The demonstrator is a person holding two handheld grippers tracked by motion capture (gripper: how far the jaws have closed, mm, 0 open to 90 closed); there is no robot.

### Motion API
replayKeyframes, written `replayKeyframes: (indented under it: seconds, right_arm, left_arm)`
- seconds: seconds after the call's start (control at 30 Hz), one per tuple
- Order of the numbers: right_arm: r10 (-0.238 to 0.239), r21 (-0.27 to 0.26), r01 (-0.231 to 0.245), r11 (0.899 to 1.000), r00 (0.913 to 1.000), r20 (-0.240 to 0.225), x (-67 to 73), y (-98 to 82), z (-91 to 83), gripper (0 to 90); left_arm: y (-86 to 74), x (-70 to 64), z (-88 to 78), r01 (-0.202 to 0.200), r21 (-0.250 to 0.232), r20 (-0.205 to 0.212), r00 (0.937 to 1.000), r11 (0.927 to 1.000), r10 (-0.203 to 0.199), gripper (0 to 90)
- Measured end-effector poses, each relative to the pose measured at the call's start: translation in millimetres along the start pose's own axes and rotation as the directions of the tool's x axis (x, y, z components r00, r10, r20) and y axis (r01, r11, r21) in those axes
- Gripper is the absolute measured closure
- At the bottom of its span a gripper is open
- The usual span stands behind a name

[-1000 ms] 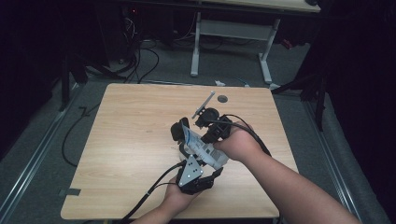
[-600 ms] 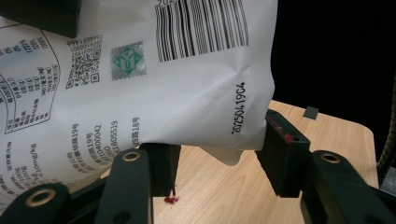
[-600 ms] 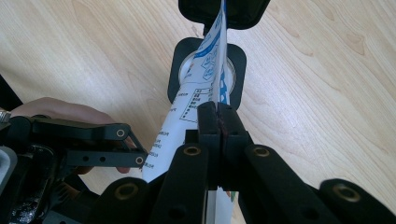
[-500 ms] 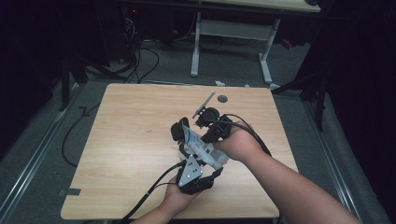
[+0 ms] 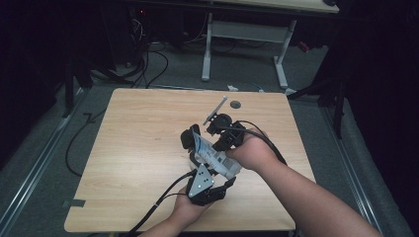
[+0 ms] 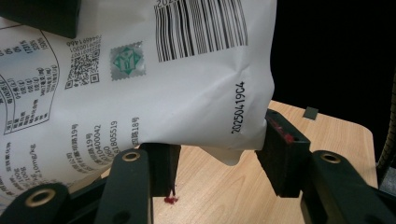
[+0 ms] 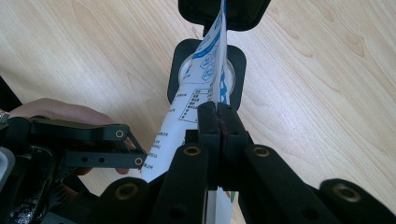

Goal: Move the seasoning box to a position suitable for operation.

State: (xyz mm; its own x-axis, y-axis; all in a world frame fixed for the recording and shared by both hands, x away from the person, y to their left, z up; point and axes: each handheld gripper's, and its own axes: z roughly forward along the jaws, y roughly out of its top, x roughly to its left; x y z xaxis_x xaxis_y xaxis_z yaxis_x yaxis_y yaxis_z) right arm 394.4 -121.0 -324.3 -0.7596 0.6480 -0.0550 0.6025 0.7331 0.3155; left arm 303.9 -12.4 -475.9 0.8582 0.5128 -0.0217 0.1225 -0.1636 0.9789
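**High view: two claws on one white pouch near the bench's front edge**

High view shows a pale wooden bench (image 5: 128, 163), and both of the person's hands work over its front half, a little right of the middle. Between them is a white printed pouch (image 5: 212, 155) with blue at its upper end, lifted off the wood and lying along a line from the front edge toward the middle of the bench.

Left claw (image 5: 190, 148) comes up from the front edge with its grey three-cornered plate on top. In the left gripper view its jaws stand part-way apart with the bottom corner of the pouch (image 6: 177, 84) between them; the right-hand pad touches the pouch's side beside a printed date code, and the other pad sits under the pouch's lower fold, so the pouch is held across its width. A barcode and small print cover this face.

Right claw (image 5: 217, 126) reaches in from the right edge side. In the right gripper view its jaws (image 7: 218, 122) are pinched together on the thin flat seam of the pouch (image 7: 205, 70), seen edge-on, with a black round-cornered block lying on the wood behind it.

Farther back, near the rear edge, lie a thin grey strip (image 5: 215, 109) and a small dark disc (image 5: 235, 104), both well apart from the pouch.
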Motion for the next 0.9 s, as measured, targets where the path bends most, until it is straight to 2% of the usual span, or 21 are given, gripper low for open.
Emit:
replayKeyframes:
  seconds: [0.9]
  right_arm:
    - [-0.009,-0.004,0.009,1.0,0.9999,0.005,-0.1,1.6,1.1,90.0]
  left_arm:
    - [0.6,-0.3,-0.4,-0.007,-0.005,0.001,1.0,1.0,0.007,51.8]
